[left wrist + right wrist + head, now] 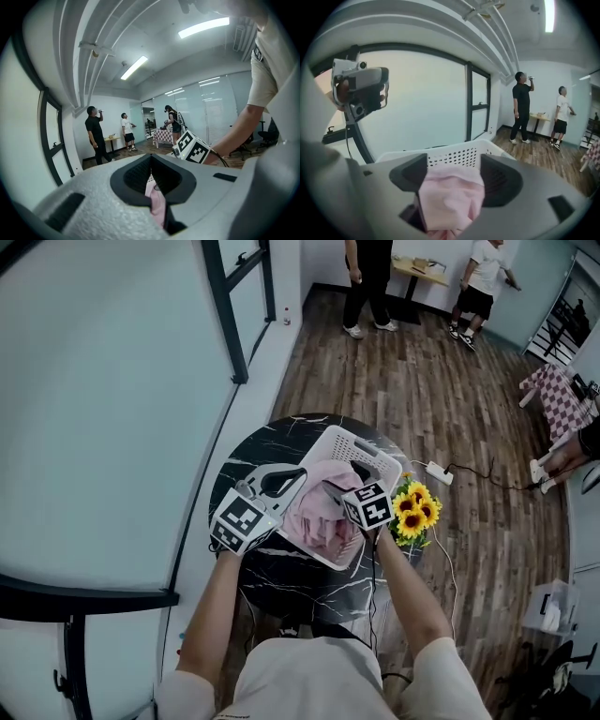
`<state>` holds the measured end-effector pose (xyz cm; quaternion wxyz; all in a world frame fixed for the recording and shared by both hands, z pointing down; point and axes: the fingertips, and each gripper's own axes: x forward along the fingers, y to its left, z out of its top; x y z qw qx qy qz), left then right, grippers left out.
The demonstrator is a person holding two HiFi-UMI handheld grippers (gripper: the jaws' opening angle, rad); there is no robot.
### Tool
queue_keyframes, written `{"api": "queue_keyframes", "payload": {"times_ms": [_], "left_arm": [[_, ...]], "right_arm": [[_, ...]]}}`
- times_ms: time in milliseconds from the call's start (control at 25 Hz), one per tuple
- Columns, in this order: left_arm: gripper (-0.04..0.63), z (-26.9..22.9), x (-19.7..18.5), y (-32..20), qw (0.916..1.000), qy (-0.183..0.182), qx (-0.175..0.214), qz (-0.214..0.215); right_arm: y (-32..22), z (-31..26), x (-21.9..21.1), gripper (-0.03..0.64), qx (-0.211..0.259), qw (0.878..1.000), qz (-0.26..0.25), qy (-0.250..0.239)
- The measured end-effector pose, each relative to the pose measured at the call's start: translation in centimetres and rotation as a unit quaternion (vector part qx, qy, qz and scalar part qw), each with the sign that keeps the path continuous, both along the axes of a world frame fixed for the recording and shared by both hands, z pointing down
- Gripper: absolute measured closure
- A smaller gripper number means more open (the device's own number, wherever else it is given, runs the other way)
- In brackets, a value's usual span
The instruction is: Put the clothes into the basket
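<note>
A white perforated basket (349,439) stands on the round black marble table (246,451), with a heap of pink clothes (319,512) inside it. My left gripper (289,480) reaches over the basket's left rim. In the left gripper view its jaws (151,171) are shut, with a strip of the pink garment (157,202) pinched between them. My right gripper (336,489) hangs over the basket's middle. Its jaws (454,171) stand wide open with a fold of pink cloth (450,197) lying loose between them, and the basket wall (454,157) is just beyond.
A bunch of sunflowers (413,510) stands at the table's right edge, close to my right forearm. A glass wall with dark frames runs along the left. A power strip (438,472) and cable lie on the wood floor. Two people (370,282) stand far off by a small table.
</note>
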<state>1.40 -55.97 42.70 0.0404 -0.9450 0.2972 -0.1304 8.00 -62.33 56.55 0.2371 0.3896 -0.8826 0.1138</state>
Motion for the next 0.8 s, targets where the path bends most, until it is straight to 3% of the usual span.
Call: {"api": "queue_keyframes", "payload": {"times_ms": [80,120,160,360,560,800], "left_arm": [[0.58,0.3,0.4,0.4,1.0,-0.003,-0.003,0.005],[0.58,0.5,0.7,0.6,1.0,-0.005,-0.004,0.007],[0.58,0.6,1.0,0.7,0.9999,-0.006,-0.006,0.009],[0.58,1.5,2.1,0.3,0.9999,-0.004,-0.012,0.012],[0.58,1.3,3.3,0.8,0.9996,0.01,-0.016,0.02],[0.58,2.1,4.4,1.8,0.9986,0.028,-0.027,0.036]], "right_arm": [[-0.2,-1.4,0.0,0.467,0.021,1.0,0.007,-0.007],[-0.3,-2.2,0.1,0.551,0.029,0.999,0.013,-0.015],[-0.4,-2.9,0.3,0.585,0.035,0.999,0.017,-0.023],[0.8,-6.8,0.6,0.598,0.067,0.995,0.017,-0.078],[5.5,-13.1,0.6,0.598,0.111,0.985,-0.009,-0.134],[10.3,-15.7,1.8,0.598,0.136,0.979,-0.029,-0.149]]}}
